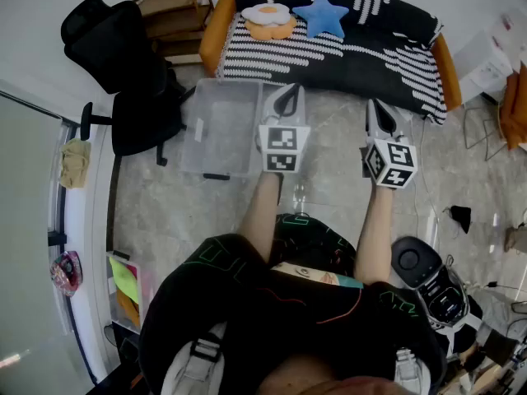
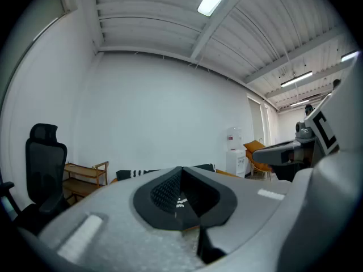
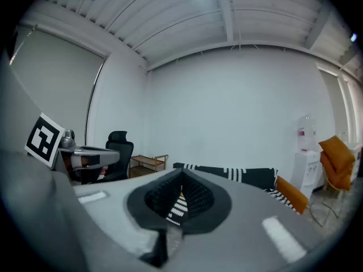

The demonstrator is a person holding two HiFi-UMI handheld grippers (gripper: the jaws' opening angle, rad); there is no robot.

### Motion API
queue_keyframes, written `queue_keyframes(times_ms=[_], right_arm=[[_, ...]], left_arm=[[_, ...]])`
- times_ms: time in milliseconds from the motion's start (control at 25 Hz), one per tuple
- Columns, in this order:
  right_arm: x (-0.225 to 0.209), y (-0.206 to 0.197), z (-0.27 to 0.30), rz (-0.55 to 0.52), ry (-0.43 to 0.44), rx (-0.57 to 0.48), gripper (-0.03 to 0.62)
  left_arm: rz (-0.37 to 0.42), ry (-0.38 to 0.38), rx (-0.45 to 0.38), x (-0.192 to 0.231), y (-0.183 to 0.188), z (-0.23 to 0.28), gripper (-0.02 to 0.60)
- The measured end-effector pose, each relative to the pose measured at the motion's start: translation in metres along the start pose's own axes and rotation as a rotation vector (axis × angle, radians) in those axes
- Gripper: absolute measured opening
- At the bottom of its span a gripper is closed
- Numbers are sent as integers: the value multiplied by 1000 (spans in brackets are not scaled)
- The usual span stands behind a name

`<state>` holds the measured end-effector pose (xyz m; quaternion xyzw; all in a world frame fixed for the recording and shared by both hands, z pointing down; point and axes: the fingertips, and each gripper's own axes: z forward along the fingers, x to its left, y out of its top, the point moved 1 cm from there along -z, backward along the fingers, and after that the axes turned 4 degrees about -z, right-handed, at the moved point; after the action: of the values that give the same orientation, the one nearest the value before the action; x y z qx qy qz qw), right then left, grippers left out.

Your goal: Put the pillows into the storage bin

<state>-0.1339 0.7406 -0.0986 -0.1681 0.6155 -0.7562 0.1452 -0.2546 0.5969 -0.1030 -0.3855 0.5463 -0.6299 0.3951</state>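
Two pillows lie on the striped sofa (image 1: 354, 48) at the far side: a fried-egg pillow (image 1: 268, 19) and a blue star pillow (image 1: 320, 15). A clear storage bin (image 1: 221, 127) stands on the floor in front of the sofa's left end, with nothing in it. My left gripper (image 1: 287, 94) is held above the bin's right edge, jaws shut and holding nothing. My right gripper (image 1: 380, 108) hovers to the right of it, near the sofa's front, also shut and holding nothing. Both gripper views look level across the room at the sofa (image 3: 238, 176) between closed jaws.
A black office chair (image 1: 123, 64) and a wooden shelf (image 1: 177, 15) stand left of the bin. An orange chair (image 1: 512, 109) and a white water dispenser (image 2: 233, 152) are at the right. A black wheeled device (image 1: 428, 278) sits at my right.
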Motion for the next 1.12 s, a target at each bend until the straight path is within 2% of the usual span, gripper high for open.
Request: queue_keyframes(times_ms=[320, 480, 720, 840, 1120], right_arm=[[7, 10, 29, 14, -74, -13, 3], [24, 10, 53, 21, -61, 19, 3], [53, -5, 86, 38, -20, 81, 3], [56, -6, 98, 37, -24, 84, 3], [37, 19, 121, 53, -59, 29, 3]], left_arm=[[-5, -20, 9, 36, -2, 14, 11], [-31, -18, 25, 63, -8, 21, 11], [-103, 17, 77, 106, -37, 28, 11], [-112, 16, 70, 121, -40, 35, 11], [-109, 11, 17, 138, -20, 58, 11]])
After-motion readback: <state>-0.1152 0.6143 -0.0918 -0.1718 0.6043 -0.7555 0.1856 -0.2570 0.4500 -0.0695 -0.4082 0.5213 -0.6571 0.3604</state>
